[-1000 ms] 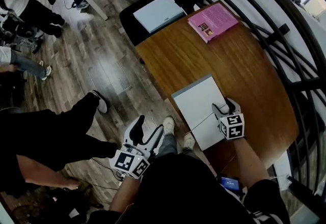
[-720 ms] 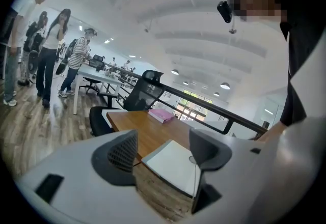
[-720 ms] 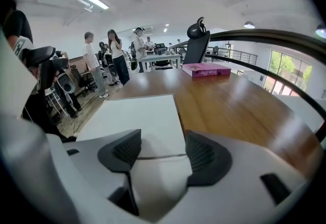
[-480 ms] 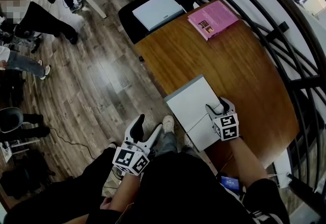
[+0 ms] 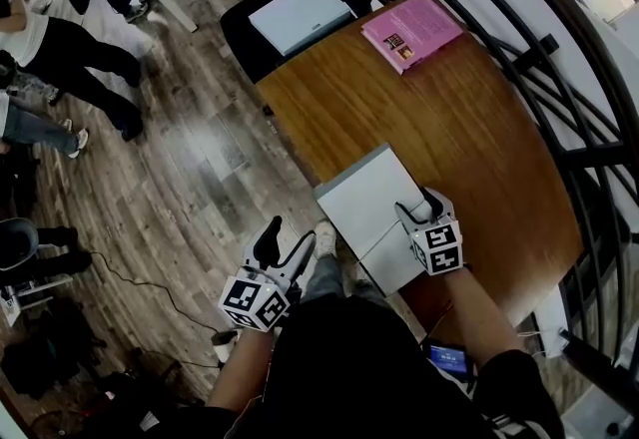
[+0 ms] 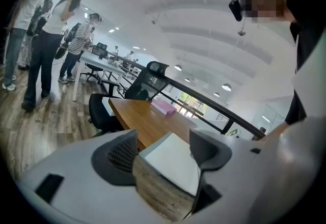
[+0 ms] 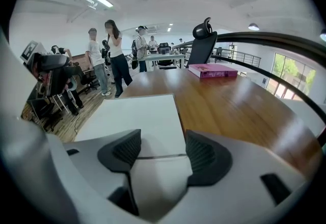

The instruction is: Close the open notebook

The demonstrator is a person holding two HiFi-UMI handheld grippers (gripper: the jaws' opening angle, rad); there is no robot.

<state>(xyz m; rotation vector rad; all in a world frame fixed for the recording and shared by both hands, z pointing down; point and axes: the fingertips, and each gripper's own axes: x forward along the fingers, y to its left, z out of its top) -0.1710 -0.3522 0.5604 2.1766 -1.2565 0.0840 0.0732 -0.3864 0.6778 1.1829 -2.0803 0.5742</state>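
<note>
Notebook (image 5: 371,213): open flat, crease (image 7: 158,157) crossing between right gripper (image 5: 417,207) jaws.
Right jaws: spread, holding nothing.
Left gripper (image 5: 287,240): jaws released, empty.
Best bet: hook one half's outer edge, fold over.

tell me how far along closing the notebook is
Done: nothing yet; the notebook lies open flat on the table, white pages up. In hand: the right gripper sits over the crease, jaws apart, gripping nothing; the left gripper hangs off the table's edge over the floor, open and empty. Left: catch one half and fold it over the other.
</note>
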